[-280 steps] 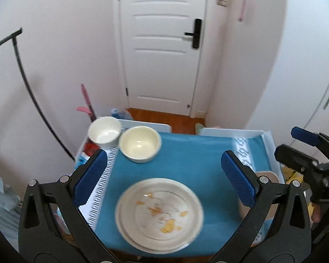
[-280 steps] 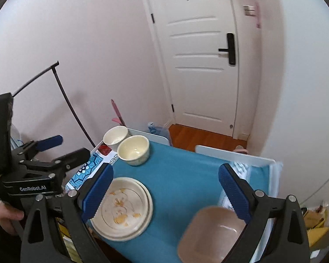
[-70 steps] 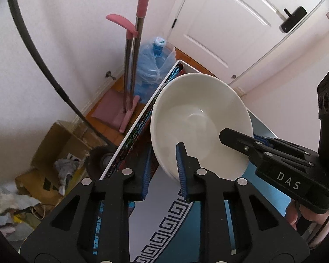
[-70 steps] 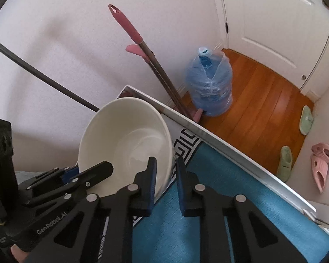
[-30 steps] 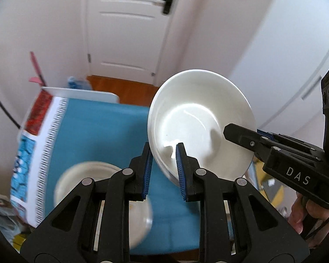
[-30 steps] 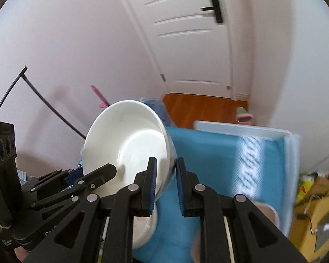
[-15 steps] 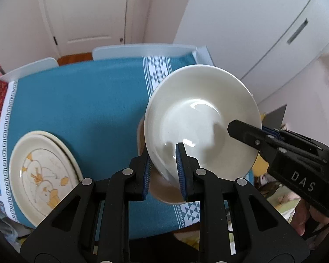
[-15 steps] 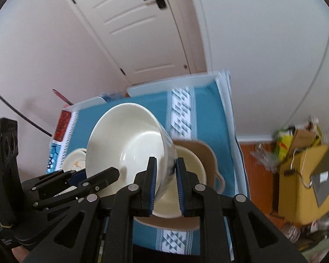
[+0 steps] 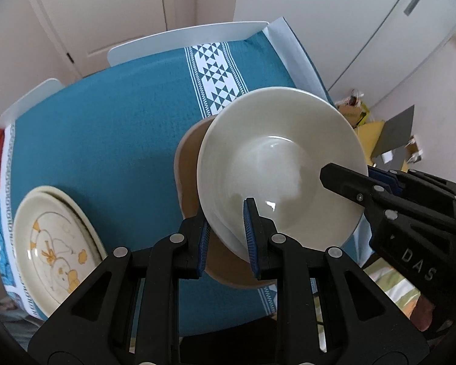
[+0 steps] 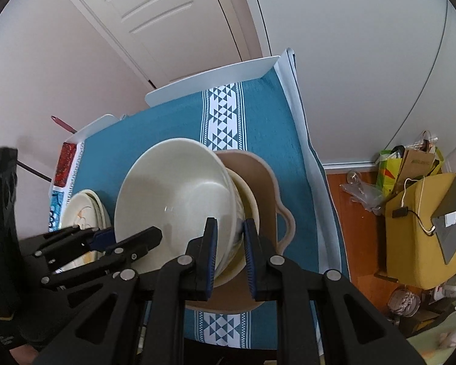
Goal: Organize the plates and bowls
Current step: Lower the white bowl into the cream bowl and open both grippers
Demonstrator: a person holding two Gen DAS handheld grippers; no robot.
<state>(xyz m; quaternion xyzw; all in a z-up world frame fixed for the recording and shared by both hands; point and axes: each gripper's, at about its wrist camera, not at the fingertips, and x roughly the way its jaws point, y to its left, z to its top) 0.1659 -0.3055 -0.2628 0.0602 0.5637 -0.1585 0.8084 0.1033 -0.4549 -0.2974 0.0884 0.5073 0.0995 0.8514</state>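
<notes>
Both grippers hold one white bowl by its rim. My left gripper is shut on the rim's left side. My right gripper is shut on the rim's right side in the right wrist view, where the white bowl sits tilted over a cream bowl. The cream bowl is nested in a tan handled bowl. The tan bowl also shows in the left wrist view. A stack of cream plates with an orange drawing lies at the table's left.
The table has a teal cloth with a white patterned stripe. A white door and wall stand behind the table. Bags and a yellow box sit on the floor at the right of the table.
The white bowl has come down lower over the cream bowl in the tan bowl. Both grippers still hold its rim.
</notes>
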